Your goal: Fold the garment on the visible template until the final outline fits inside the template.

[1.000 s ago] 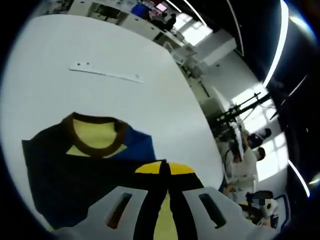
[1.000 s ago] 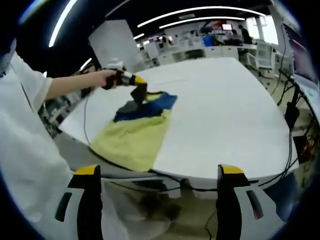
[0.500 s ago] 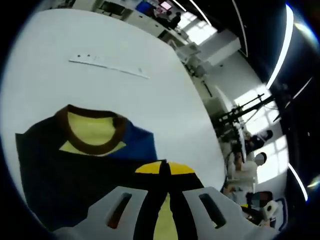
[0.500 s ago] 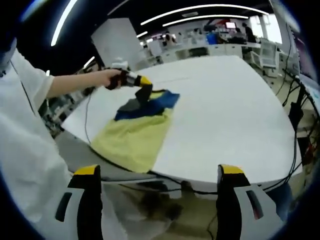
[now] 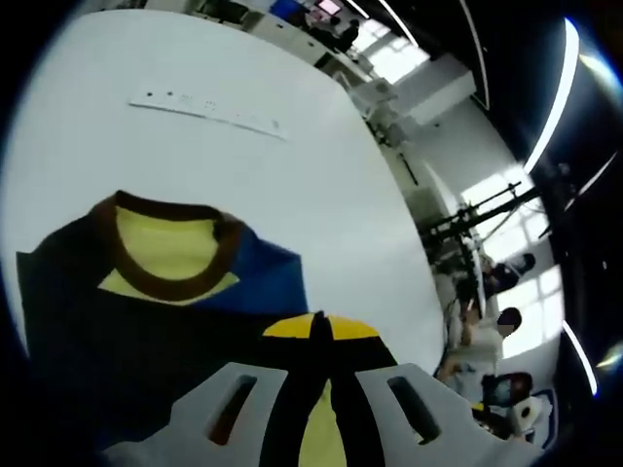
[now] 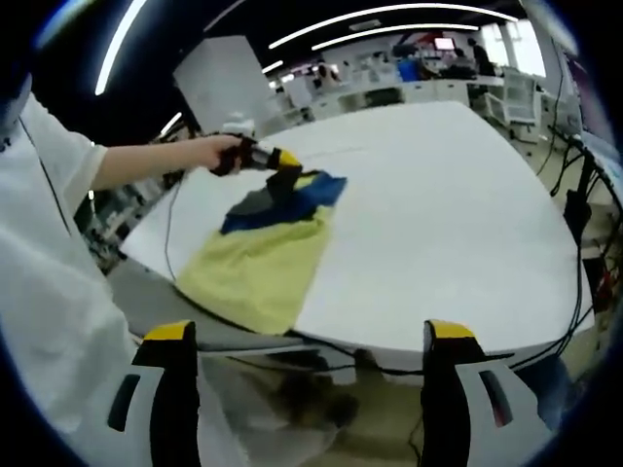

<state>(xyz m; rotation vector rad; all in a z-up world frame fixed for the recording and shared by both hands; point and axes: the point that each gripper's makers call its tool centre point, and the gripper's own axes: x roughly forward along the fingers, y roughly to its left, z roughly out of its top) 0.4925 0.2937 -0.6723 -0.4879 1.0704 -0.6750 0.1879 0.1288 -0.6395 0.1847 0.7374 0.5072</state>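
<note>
Left gripper [image 5: 318, 326] pinching the garment [image 5: 146, 321] mid-fold, jaws pressed together on cloth.
Garment sits near the white table's [image 6: 438, 214] near-left edge; carry the fold flat and square. Right gripper [image 6: 307, 336] hangs off-table, jaws spread, holding nothing.

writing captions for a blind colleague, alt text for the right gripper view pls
A person's hand holds the left gripper on a yellow and blue garment lying on a white table. The right gripper waits open, off the table's near edge.
</note>
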